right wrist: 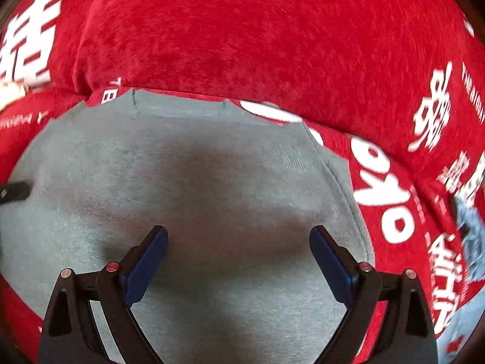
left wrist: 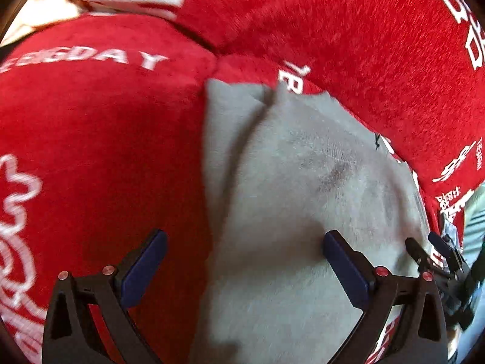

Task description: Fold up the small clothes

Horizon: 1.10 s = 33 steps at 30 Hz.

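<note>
A small grey garment (left wrist: 291, 200) lies flat on a red plush cover with white lettering (left wrist: 91, 139). My left gripper (left wrist: 242, 242) is open and empty, low over the garment's left edge, one finger over the red cover, the other over the grey cloth. A fold crease runs up the garment near that edge. In the right wrist view the same grey garment (right wrist: 194, 188) fills the middle. My right gripper (right wrist: 238, 236) is open and empty, just above the cloth near its middle. The right gripper also shows at the right edge of the left wrist view (left wrist: 436, 251).
The red cover (right wrist: 272, 30) rises into a soft back ridge behind the garment. A pale blue denim item (right wrist: 473, 236) lies at the far right. A dark fingertip (right wrist: 15, 191) of the left gripper pokes in at the left edge.
</note>
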Each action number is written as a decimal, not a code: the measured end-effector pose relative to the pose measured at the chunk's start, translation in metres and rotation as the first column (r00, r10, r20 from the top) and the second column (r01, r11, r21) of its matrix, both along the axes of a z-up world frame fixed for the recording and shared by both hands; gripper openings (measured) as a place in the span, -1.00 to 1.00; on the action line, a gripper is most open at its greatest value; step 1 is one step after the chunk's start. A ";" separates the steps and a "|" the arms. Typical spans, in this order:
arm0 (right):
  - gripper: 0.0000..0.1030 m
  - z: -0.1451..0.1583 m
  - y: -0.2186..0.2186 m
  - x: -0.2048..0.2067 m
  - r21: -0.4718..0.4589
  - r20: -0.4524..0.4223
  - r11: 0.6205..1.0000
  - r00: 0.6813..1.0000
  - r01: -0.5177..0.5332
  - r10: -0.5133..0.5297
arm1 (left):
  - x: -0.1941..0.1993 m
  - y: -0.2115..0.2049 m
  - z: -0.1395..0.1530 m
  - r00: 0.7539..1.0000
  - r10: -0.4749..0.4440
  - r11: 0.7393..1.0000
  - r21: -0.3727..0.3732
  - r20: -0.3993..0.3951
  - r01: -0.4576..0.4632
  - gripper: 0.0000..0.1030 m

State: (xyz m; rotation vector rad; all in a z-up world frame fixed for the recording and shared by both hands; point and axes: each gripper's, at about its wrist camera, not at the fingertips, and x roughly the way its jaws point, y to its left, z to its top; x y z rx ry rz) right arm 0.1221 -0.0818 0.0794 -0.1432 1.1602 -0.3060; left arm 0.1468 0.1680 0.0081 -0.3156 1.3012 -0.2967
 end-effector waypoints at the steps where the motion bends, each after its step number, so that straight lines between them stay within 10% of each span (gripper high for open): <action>1: 0.86 0.000 0.003 0.001 -0.015 -0.002 1.000 1.000 -0.008 0.008 | 0.006 -0.004 -0.004 1.000 0.002 1.000 0.006 -0.002 -0.002 0.91; 3: 0.86 0.001 0.007 0.003 -0.039 -0.005 0.999 1.000 -0.018 0.018 | 0.013 -0.006 0.000 1.000 0.003 1.000 0.004 0.024 -0.003 0.58; 5: 0.86 0.003 0.009 0.005 -0.050 0.006 0.998 1.000 -0.026 0.027 | 0.016 -0.011 0.011 0.999 -0.033 0.999 -0.034 0.037 0.035 -0.30; 8: 0.86 -0.002 0.013 0.013 -0.011 0.012 1.000 1.000 -0.027 0.027 | 0.013 -0.014 0.024 0.996 -0.053 0.998 0.035 0.065 0.051 -0.64; 15: 0.99 -0.037 -0.009 0.025 0.195 -0.002 0.976 0.995 0.093 -0.095 | 0.003 -0.016 0.060 0.995 -0.013 0.999 0.033 0.097 0.010 -0.66; 25: 1.00 -0.032 -0.018 0.043 0.226 -0.086 0.974 0.996 0.035 -0.015 | 0.000 -0.054 0.092 0.996 -0.003 0.985 0.174 0.089 -0.013 -0.67; 33: 1.00 0.018 -0.086 -0.050 0.164 0.074 0.984 0.994 0.072 -0.085 | -0.004 -0.103 0.114 0.996 -0.027 0.947 0.320 0.081 0.000 -0.67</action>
